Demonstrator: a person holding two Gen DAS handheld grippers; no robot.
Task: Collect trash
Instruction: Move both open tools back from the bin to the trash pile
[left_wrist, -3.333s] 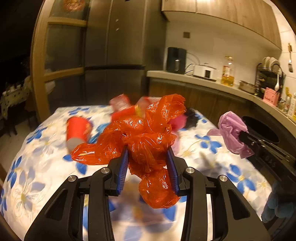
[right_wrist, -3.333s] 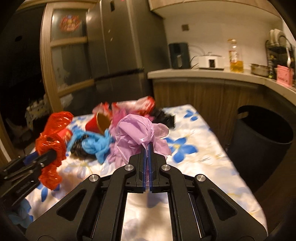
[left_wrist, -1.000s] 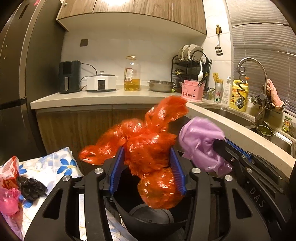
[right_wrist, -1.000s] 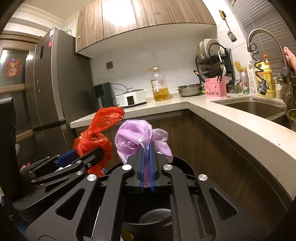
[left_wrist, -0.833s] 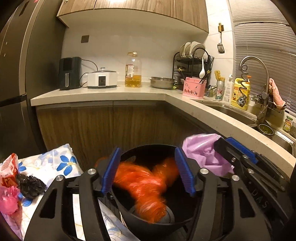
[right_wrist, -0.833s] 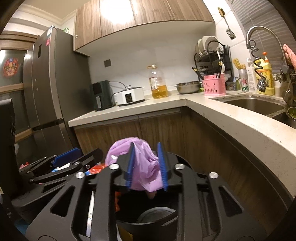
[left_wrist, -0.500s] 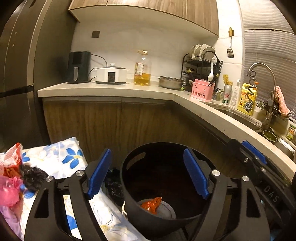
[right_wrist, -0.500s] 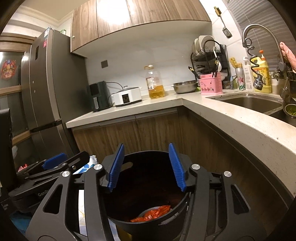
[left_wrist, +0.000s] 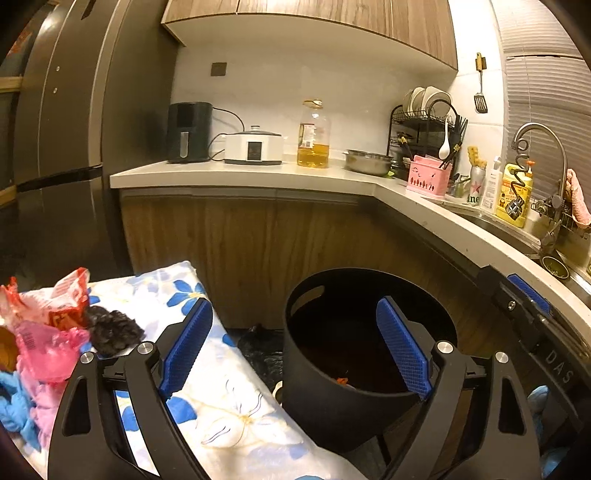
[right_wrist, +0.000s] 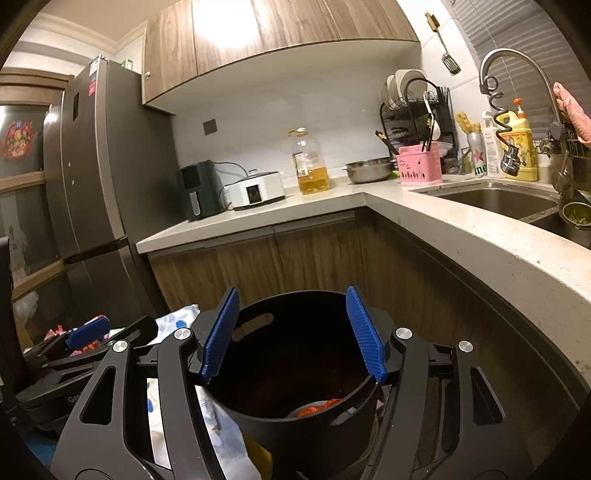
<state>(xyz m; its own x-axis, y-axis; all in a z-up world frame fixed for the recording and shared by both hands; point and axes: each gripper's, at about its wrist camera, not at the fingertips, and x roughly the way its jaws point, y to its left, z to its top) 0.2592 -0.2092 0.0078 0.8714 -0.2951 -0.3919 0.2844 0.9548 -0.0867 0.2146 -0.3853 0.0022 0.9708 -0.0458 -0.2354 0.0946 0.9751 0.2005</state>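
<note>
Legible text is sparse. In the left wrist view, raised letters "DAS" stand on the black body of the right tool at the right edge. In the right wrist view, the letters "Ge", cut off by a black arm, stand on the black body of the left tool at lower left. The green and white drink can with a red star beside the steel sink shows the partial letters "ine". Labels on the clear oil bottle and the yellow detergent bottle are too small to read.
</note>
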